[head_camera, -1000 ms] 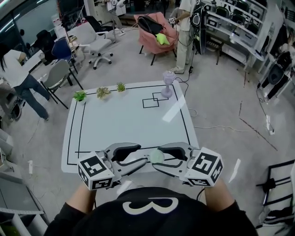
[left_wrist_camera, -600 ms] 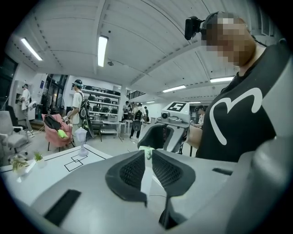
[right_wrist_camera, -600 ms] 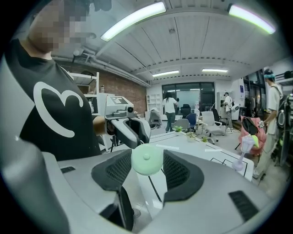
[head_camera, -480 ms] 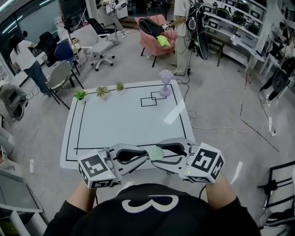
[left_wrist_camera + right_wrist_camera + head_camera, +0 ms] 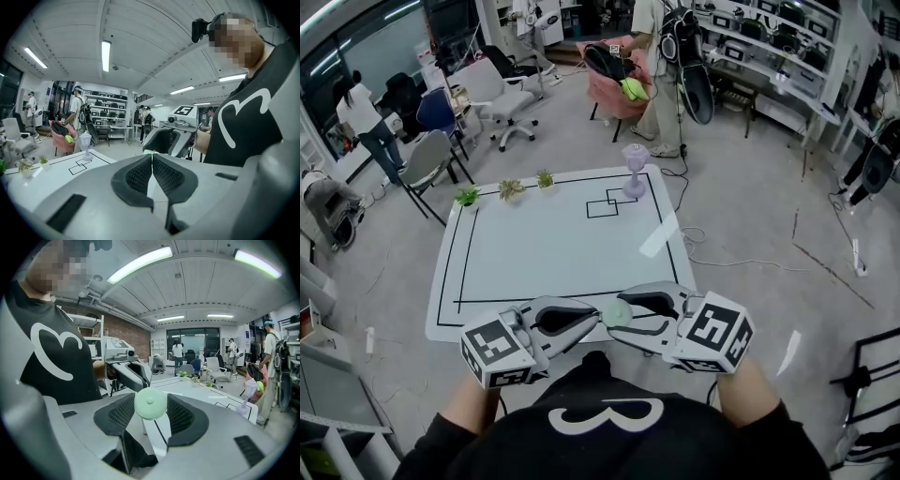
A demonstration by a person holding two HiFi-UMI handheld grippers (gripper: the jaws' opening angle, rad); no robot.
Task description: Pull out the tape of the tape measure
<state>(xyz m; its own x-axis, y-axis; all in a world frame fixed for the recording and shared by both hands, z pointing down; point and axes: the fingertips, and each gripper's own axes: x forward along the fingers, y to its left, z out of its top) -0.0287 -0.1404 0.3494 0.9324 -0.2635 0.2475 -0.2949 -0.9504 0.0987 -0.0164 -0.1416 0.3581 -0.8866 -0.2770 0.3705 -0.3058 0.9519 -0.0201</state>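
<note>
- While I am holding both tools close to my chest, over the near edge of the table (image 5: 553, 253), my right gripper (image 5: 620, 315) is grasping the tape measure (image 5: 150, 403); it is a round pale-green case, and a pad is pressing on each side of it; the case is hanging in the jaws just above the table's near edge, not lying on the table.
- My left gripper (image 5: 598, 322) is clenching tight, its tips right against the case on the side toward the table's left edge; I am reading this as the pinch on the tape's end, the step just ahead of the pull itself; no tape is showing drawn out yet.
- As I am judging it, the next move is calling for a firm right grip on the case; the left tool should be drawing away along the table's near edge, straight and steady, so the end is not slipping free; whether the tab is truly caught I cannot tell.
- The left gripper view is showing my pads meeting along one seam, with only a pale-green sliver past the tips; the head view is not showing that seam at all.
- The right gripper view is showing the case's round face with its centre button; only the head view is laying out both tools from above against the table's black border line.
</note>
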